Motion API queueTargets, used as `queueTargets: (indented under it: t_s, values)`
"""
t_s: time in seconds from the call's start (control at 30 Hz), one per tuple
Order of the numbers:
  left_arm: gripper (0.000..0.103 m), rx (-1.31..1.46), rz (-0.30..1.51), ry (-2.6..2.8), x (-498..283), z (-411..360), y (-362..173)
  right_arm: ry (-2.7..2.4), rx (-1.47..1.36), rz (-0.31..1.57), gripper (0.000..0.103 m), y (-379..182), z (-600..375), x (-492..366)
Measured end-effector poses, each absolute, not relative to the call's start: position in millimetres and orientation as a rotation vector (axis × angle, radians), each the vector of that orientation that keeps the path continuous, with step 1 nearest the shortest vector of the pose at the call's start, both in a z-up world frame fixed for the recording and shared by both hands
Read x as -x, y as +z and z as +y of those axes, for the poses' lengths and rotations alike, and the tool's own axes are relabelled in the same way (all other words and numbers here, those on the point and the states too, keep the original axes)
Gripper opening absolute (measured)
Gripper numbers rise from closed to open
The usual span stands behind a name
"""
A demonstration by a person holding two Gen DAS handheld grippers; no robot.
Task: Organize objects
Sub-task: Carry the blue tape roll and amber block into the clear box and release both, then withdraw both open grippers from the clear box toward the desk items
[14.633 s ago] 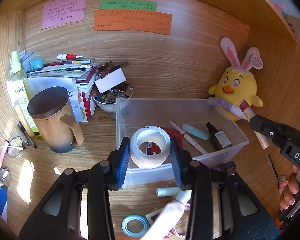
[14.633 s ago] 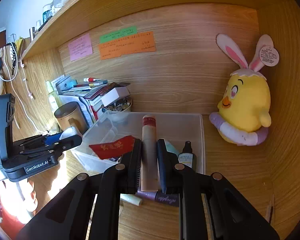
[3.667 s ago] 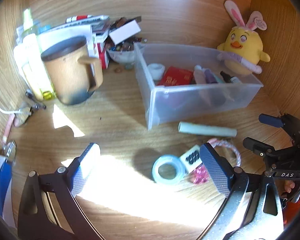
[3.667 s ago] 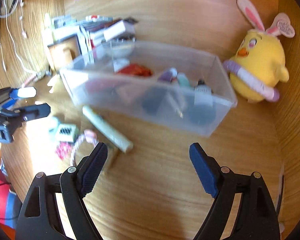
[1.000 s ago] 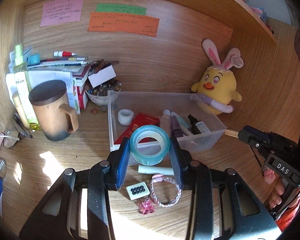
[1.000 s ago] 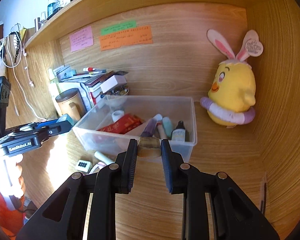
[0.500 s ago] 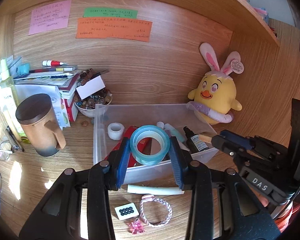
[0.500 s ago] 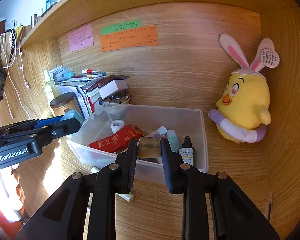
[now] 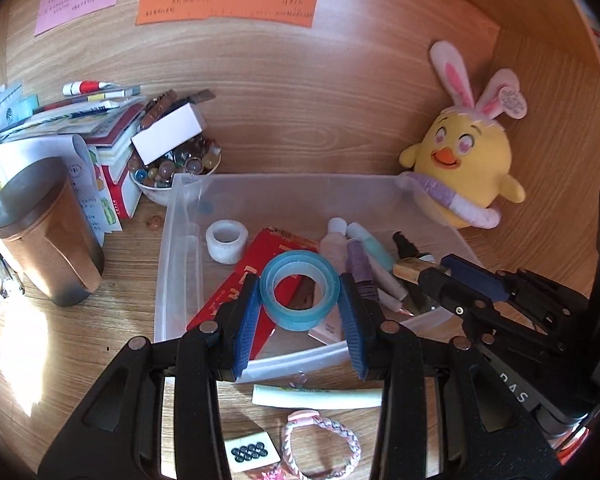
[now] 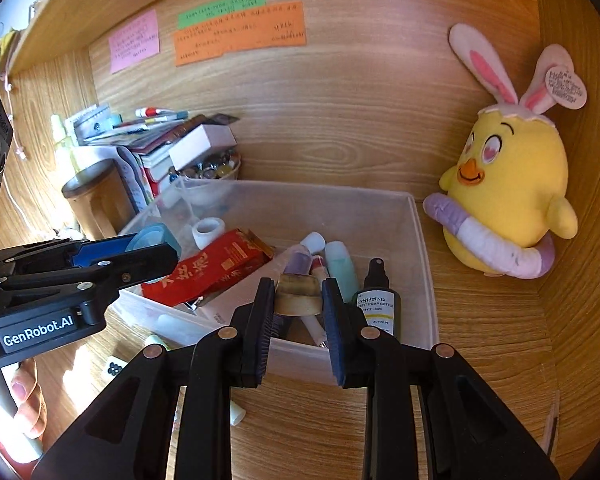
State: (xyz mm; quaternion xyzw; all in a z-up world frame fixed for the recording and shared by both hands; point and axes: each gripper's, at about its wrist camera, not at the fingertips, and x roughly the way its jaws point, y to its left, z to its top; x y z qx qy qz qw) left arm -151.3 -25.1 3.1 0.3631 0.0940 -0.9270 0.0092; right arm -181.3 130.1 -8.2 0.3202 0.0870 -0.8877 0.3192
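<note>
Left gripper point(image 9: 300, 312) clamps blue tape roll point(image 9: 299, 295) above clear bin point(image 9: 168, 256). Right gripper point(image 10: 298, 312) pinches a small tan piece point(image 10: 298, 300), possibly a comb, over the bin's near wall. Plush chick point(image 10: 508, 196) behind.

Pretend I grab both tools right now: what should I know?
Left hand-held gripper: shut on the blue tape roll, held over the clear bin.
Right hand-held gripper: shut on a small tan-brown piece, also over the bin.
Done: white roll, red packet, tubes and pump bottle are inside.
Left: release both, then collect the pale tube, braided bracelet and dotted card from the desk.
</note>
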Motion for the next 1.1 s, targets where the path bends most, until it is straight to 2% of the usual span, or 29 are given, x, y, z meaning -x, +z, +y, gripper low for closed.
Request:
queueTargets:
  t_s: [0.57, 0.63, 0.7, 0.8, 0.87, 0.93, 1.0, 1.1]
  values:
    - [0.041, -1.213, 0.264, -2.885, 164, -19, -13, -2.332, -0.912, 0.196, 0.022, -25, 129, 200]
    - [0.046, -1.213, 0.269, -2.886, 163, -19, -13, -2.328, -0.918, 0.194, 0.022, -24, 130, 200]
    - [0.057, -1.196, 0.271, -2.89, 161, -20, -11, -2.322, -0.924, 0.186, 0.026, -23, 132, 200]
    - [0.067, -1.165, 0.269, -2.899, 155, -20, -6, -2.324, -0.919, 0.177, 0.034, -21, 135, 197]
    - [0.077, -1.147, 0.269, -2.902, 152, -20, -2, -2.33, -0.904, 0.173, 0.044, -17, 137, 194]
    - [0.082, -1.121, 0.263, -2.903, 147, -20, 2, -2.343, -0.885, 0.17, 0.054, -13, 140, 190]
    - [0.091, -1.104, 0.254, -2.902, 143, -21, 6, -2.364, -0.857, 0.175, 0.058, -8, 144, 185]
    - [0.097, -1.082, 0.265, -2.916, 134, -23, 13, -2.372, -0.836, 0.168, 0.068, -1, 150, 180]
